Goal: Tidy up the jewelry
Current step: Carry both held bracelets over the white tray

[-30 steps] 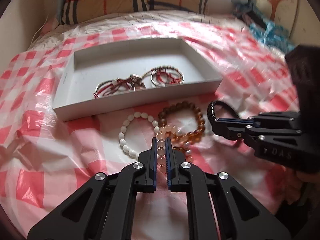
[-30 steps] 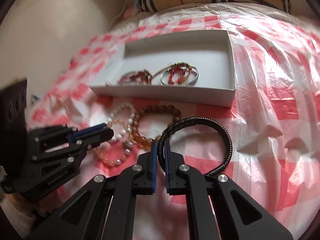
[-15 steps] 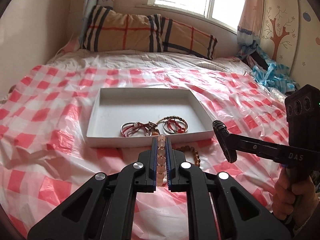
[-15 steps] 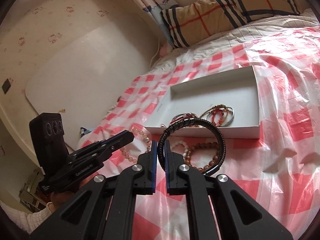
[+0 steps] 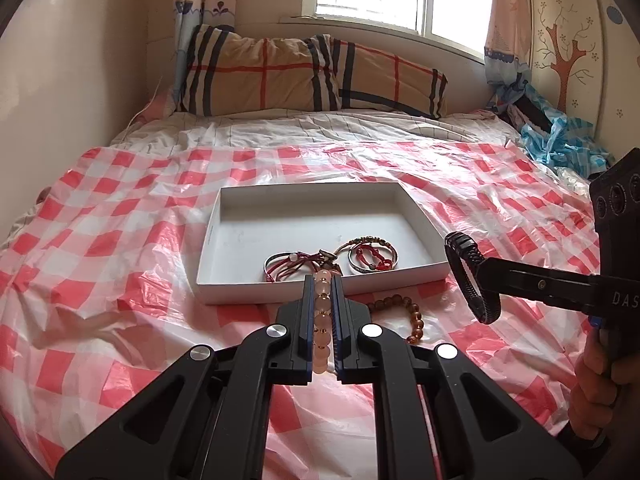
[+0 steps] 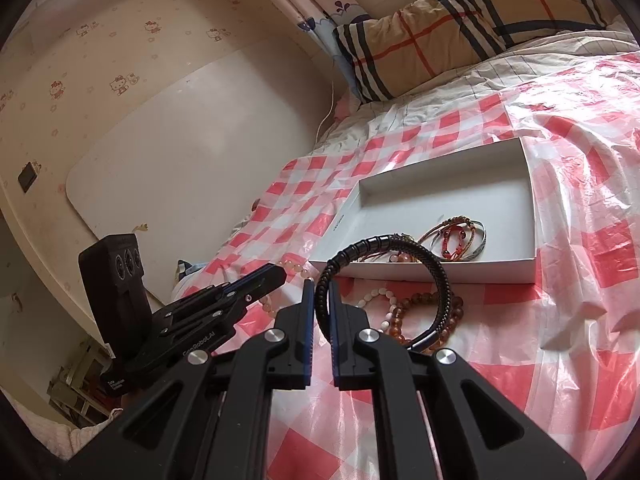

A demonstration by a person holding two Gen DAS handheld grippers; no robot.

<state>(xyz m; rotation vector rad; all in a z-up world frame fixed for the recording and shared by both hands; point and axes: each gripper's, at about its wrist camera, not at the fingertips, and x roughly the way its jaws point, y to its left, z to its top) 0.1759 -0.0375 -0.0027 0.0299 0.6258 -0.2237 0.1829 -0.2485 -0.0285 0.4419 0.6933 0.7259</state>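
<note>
Two tongs are lifted above the bed, each closed on a bracelet. The left tongs (image 5: 322,280) pinch a pale pink bead bracelet (image 5: 322,320) between the two fingers, the beads in a line in the narrow gap. The right tongs (image 6: 319,286) are shut on a black braided bracelet (image 6: 438,276), which stands up as a loop in front of them.

On the side of the right tongs, in the left view, I can read the white letters "DAS" (the rest is cut by the picture edge). On the left tongs' body, in the right view, small white print is visible, but it is too blurred to read.

The white tray (image 5: 256,294) lies on the red-and-white checked plastic sheet (image 5: 100,240). Inside it, near the front wall, lie a red cord bracelet (image 5: 286,266) and a silver bangle with red thread (image 5: 372,258), close together; the back part of the tray floor is bare. Just in front of the tray's near wall, an amber bead bracelet (image 5: 404,312) lies on the sheet, and a white bead bracelet (image 6: 376,300) is beside it. A plaid pillow (image 5: 280,76) is at the head of the bed, well apart from the tray
</note>
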